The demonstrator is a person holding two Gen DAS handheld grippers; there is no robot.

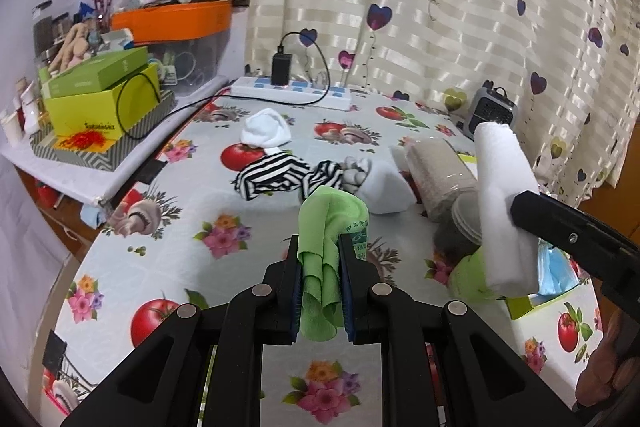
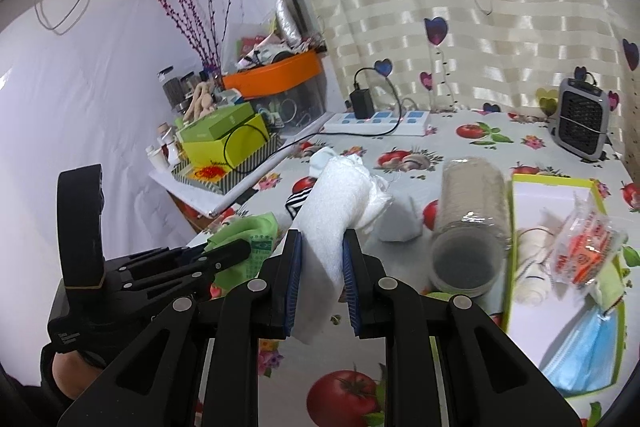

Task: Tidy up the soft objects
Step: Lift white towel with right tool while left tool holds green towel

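My left gripper (image 1: 320, 241) is shut on a bunched light-green cloth (image 1: 330, 213), held above the tomato-print table (image 1: 188, 259). My right gripper (image 2: 322, 239) is shut on a rolled white towel (image 2: 328, 211), also lifted off the table. In the left wrist view the white towel (image 1: 504, 203) stands up at the right, in the right gripper (image 1: 520, 207). In the right wrist view the left gripper (image 2: 228, 253) holds the green cloth (image 2: 244, 229) at the left. Black-and-white striped socks (image 1: 276, 179), a white sock (image 1: 266, 133) and a white cloth (image 1: 386, 189) lie on the table.
A green-rimmed open box (image 2: 510, 227) at the right holds a bandage roll (image 2: 532, 255), an orange packet (image 2: 584, 251) and a blue mask (image 2: 588, 351). A sleeve of paper cups (image 2: 468, 219) lies beside it. A power strip (image 1: 292, 91), a small fan (image 2: 580, 123) and stacked green boxes (image 1: 96, 99) line the back and left.
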